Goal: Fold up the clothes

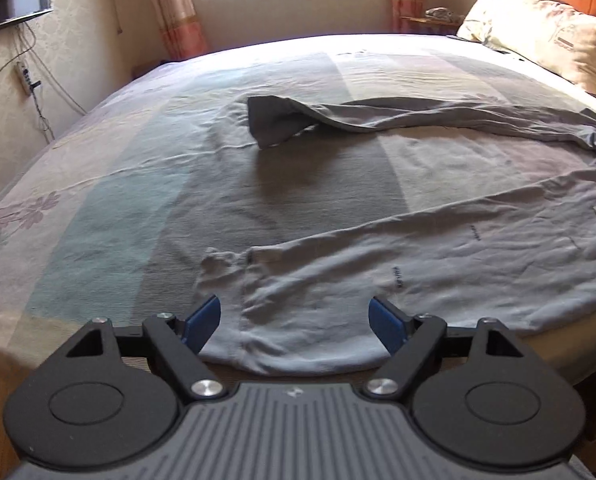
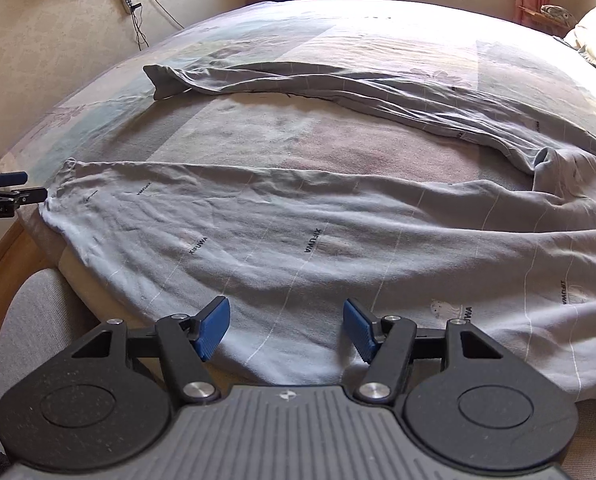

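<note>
I am holding my left gripper (image 1: 296,322) low over the near edge of the bed (image 1: 98,184), its blue pads (image 1: 204,322) standing wide apart with nothing between them but the cuff end of the grey trousers (image 1: 377,264) lying loose beneath; they are pressing on no cloth. My right gripper (image 2: 286,326) is hanging likewise, angled down at the same near edge, its fingers spread and released over the broad part of the near leg, and I am seeing the cloth run under the gap rather than caught in it. The garment is lying spread across the bed, one leg along the near side and the other leg (image 2: 298,80) curving away toward the far side, its cuff turned up and twisted; the two are meeting at my right, where the fabric is bunching into folds. I am judging it light, thin and limp: it is wrinkling everywhere, draping over the mattress edge, and will sag from any single pinch, so it is asking for two holds at once. I am thinking the cuff hem under my left pads and the near side seam under my right are the places to take, pinching a hem or doubled edge so the soft knit does not slide out. The waistband is probably off to my right, though the view is cutting it off. Beyond the trousers a pillow (image 1: 545,28) is resting at the head of the bed.
</note>
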`<action>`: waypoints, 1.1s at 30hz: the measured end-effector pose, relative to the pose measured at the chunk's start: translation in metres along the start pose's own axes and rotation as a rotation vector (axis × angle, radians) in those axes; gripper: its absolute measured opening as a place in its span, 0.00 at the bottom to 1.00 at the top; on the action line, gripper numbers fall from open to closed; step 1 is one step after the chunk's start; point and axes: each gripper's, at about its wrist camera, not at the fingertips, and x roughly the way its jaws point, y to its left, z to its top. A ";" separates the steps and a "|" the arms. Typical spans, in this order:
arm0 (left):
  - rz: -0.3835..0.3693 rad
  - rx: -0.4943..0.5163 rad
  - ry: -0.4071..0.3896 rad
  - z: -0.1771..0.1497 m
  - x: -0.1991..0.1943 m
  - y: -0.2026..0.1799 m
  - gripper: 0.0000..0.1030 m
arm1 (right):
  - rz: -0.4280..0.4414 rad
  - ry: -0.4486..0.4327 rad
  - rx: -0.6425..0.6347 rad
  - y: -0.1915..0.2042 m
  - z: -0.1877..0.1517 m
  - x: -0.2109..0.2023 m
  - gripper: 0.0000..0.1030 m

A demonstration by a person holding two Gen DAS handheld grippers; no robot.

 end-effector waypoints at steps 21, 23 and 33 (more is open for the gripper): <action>-0.042 -0.114 0.087 -0.008 0.021 -0.001 0.98 | -0.001 -0.001 0.000 0.001 0.001 0.004 0.74; -0.032 -0.187 0.094 -0.004 0.028 0.006 0.97 | -0.004 -0.001 -0.001 0.002 0.000 0.003 0.74; -0.032 -0.071 0.181 -0.015 0.009 0.008 0.98 | -0.017 -0.005 0.028 -0.004 -0.006 -0.004 0.74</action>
